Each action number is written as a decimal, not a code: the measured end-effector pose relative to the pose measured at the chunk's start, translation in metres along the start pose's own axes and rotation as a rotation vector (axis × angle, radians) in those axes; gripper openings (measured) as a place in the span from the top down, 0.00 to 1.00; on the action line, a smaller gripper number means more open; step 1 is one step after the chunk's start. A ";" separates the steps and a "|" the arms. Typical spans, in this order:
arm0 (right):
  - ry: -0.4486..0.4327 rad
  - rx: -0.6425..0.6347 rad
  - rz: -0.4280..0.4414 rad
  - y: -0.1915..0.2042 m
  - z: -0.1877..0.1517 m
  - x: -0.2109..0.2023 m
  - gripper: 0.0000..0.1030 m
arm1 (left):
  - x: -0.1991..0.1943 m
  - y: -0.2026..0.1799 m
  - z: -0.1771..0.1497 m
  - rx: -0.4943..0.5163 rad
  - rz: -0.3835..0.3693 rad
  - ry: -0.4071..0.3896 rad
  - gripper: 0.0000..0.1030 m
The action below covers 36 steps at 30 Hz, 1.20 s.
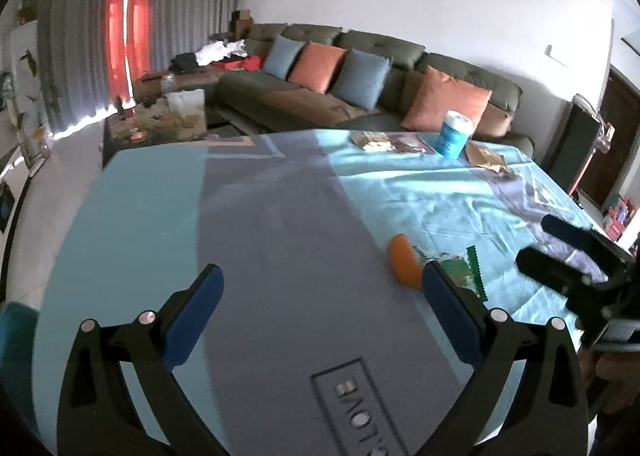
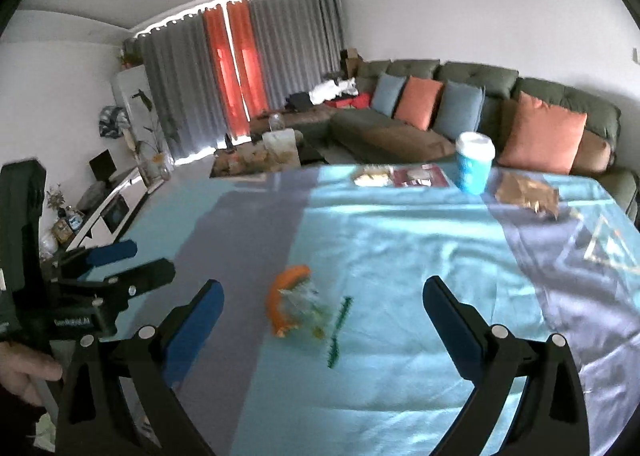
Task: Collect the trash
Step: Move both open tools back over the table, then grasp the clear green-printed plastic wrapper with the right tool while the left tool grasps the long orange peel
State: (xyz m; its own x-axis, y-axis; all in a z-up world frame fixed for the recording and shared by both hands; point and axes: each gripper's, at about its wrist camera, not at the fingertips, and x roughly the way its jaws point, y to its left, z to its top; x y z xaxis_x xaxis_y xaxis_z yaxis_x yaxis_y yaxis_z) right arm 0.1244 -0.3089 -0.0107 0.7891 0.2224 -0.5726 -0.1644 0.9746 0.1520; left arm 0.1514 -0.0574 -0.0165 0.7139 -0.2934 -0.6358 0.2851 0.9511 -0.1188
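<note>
An orange and clear snack wrapper (image 2: 294,306) with a green serrated strip (image 2: 338,330) lies on the blue tablecloth (image 2: 400,240), a little ahead of my open right gripper (image 2: 322,298). In the left wrist view the same wrapper (image 1: 404,266) lies just beyond the right finger of my open left gripper (image 1: 320,282). Nothing sits between either pair of fingers. At the far edge stand a blue cup with a white lid (image 2: 474,162), a crumpled brown wrapper (image 2: 526,194), a red packet (image 2: 420,176) and a pale wrapper (image 2: 372,175).
The right gripper (image 1: 568,256) shows at the right edge of the left wrist view; the left gripper (image 2: 112,272) and a hand (image 2: 24,376) show at the left of the right wrist view. A green sofa (image 2: 460,108) with cushions stands behind the table, and a cluttered coffee table (image 2: 256,160) beside it.
</note>
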 end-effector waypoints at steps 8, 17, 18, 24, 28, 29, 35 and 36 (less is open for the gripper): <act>0.089 0.068 0.054 -0.018 -0.014 0.028 0.29 | 0.050 -0.027 0.004 0.087 -0.014 0.069 0.05; 0.192 0.117 0.149 -0.022 -0.016 0.061 0.45 | 0.088 -0.038 0.009 0.163 0.012 0.145 0.16; 0.205 0.121 0.157 -0.021 -0.016 0.063 0.47 | 0.091 -0.040 0.010 0.170 0.008 0.145 0.16; 0.241 0.132 0.183 -0.024 -0.017 0.068 0.76 | 0.097 -0.048 0.013 0.183 -0.031 0.165 0.25; 0.249 0.149 0.205 -0.027 -0.021 0.065 0.86 | 0.092 -0.057 0.014 0.197 -0.076 0.157 0.26; 0.244 0.152 0.203 -0.028 -0.022 0.063 0.87 | 0.092 -0.058 0.014 0.193 -0.085 0.155 0.26; 0.202 0.210 0.164 -0.051 -0.029 0.040 0.92 | 0.110 -0.066 0.010 0.217 -0.075 0.208 0.37; 0.197 0.216 0.158 -0.053 -0.030 0.036 0.92 | 0.115 -0.067 0.008 0.216 -0.074 0.221 0.39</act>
State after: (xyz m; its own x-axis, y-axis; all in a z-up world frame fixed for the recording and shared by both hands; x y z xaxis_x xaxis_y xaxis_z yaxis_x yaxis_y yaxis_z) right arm 0.1435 -0.3524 -0.0635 0.6309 0.3914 -0.6699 -0.1293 0.9044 0.4066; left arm 0.2197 -0.1552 -0.0753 0.5363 -0.3104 -0.7849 0.4773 0.8785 -0.0213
